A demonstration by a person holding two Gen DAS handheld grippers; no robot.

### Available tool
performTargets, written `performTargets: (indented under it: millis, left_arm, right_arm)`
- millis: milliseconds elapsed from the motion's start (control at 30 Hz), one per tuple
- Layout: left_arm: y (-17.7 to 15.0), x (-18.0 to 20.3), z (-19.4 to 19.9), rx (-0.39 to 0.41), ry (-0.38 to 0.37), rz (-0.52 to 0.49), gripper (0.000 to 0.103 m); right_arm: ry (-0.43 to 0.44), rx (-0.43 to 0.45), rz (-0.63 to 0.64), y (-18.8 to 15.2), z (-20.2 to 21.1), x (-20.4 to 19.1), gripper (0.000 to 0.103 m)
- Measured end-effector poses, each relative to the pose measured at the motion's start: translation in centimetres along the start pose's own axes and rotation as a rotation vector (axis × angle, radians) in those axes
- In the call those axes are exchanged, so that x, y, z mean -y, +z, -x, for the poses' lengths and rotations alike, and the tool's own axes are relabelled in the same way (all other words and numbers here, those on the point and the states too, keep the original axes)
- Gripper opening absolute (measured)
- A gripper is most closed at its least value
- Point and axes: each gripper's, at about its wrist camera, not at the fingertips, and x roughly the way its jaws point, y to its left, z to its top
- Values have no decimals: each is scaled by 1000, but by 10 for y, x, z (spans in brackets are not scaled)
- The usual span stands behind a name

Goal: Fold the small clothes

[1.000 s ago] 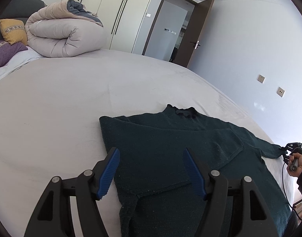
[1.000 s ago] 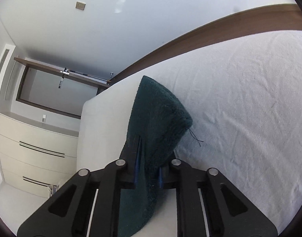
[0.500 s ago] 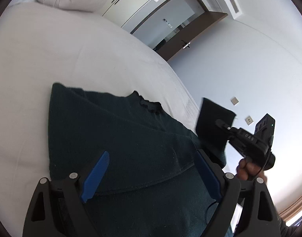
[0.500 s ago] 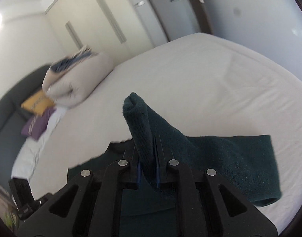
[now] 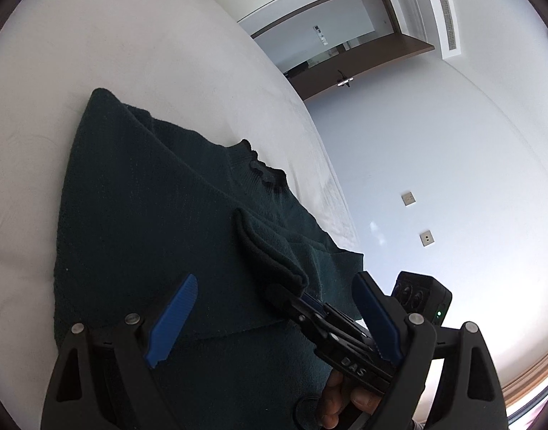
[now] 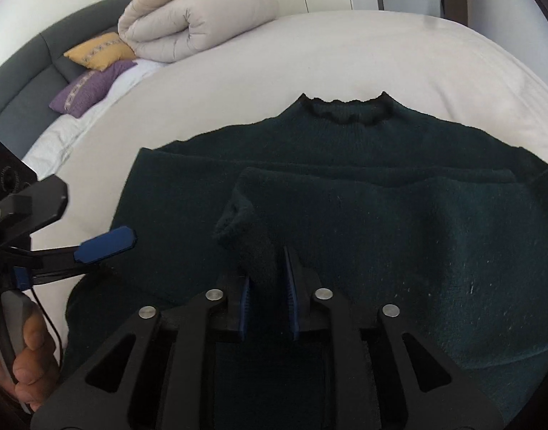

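Note:
A dark green sweater [image 6: 381,150] lies flat on the white bed [image 6: 309,57], collar at the far side; the left wrist view also shows the sweater [image 5: 148,215]. Its right sleeve is folded across the chest. The sleeve cuff [image 6: 252,243] stands between the pads of my right gripper [image 6: 266,268], whose jaws are opening; a gap shows beside the right pad. My left gripper [image 5: 275,279] hangs wide open just above the sweater's body, holding nothing. The cuff [image 5: 266,251] and the right gripper [image 5: 309,304] appear between its fingers. One blue left pad [image 6: 105,243] shows at the left.
A rolled beige duvet [image 6: 198,18], a yellow pillow [image 6: 98,50] and a purple pillow [image 6: 91,86] sit at the head of the bed by the grey headboard [image 6: 26,71]. A person's hand [image 6: 26,351] grips the left handle. An open door [image 5: 345,68] lies beyond the bed.
My right gripper carried the sleeve from the bed's side across onto the sweater's chest and its pads have parted. My left gripper rolled, sank toward the sweater and widened.

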Motion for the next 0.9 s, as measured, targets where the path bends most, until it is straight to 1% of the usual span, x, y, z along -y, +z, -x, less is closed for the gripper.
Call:
performTargets:
  millis: [33,67,100,133,200,233,267,300,333,367,400,433,467,500,567,600,700,767,833,900]
  left_arm:
    - [1,2,-4,-6,4,6,89]
    - [2,4,-9,-10,10,16,89]
    - [3,7,-16,-21,21,22,89]
    - [5,11,-25,-43,40,19,89]
    - [7,19,-43,-91,86,-7,89]
    - [7,22,-53,-111,115,-18,89]
    - [8,24,-63,-135,142,-25,86]
    - [8,25,-72,-152,162,-27,77]
    - [9,24,-79,-164,184,-28,72]
    - [10,22,-84,-173,211,-32,60]
    - [11,22,-91,-183,237,-32,40]
    - [12,20,-96,-194,254,-21,29]
    - [12,19,-98,-203,269,-10,11]
    - [12,18,-100,-207,281,-4,10]
    - [12,20,-95,-198,282,-10,8]
    - [13,23,-89,-186,283,-24,8]
    - [19,33,-68,-118,291,-66,8]
    - [25,32,-53,-71,299,-64,8]
    - [28,25,-43,-55,307,-44,8]
    - [27,16,-40,-53,339,-45,8]
  right_arm:
    - [19,13,-15,1,7,5,44]
    - [45,23,-41,-2,13,10,67]
    - [87,47,-73,-7,22,15,72]
    - [110,61,-89,-10,28,19,73]
    - [120,56,-105,-23,41,27,73]
    - [141,54,-133,-27,48,34,72]
    - [195,53,-189,-38,56,46,72]
    - [233,57,-231,-44,64,55,73]
    - [268,69,-273,-50,71,65,73]
    - [317,92,-336,-64,78,81,73]
    - [361,110,-388,-74,81,93,72]
    - [414,137,-441,-84,83,105,72]
    - [485,193,-503,-95,89,120,71]
    - [537,231,-544,-101,92,129,71]
    - [603,258,-604,-106,91,144,70]
    - [621,263,-621,-108,89,149,70]
    - [637,276,-608,-110,89,153,70]
    - [633,279,-596,-111,89,155,70]
    - [632,280,-594,-110,88,155,70]
    - [637,282,-599,-110,86,157,70]
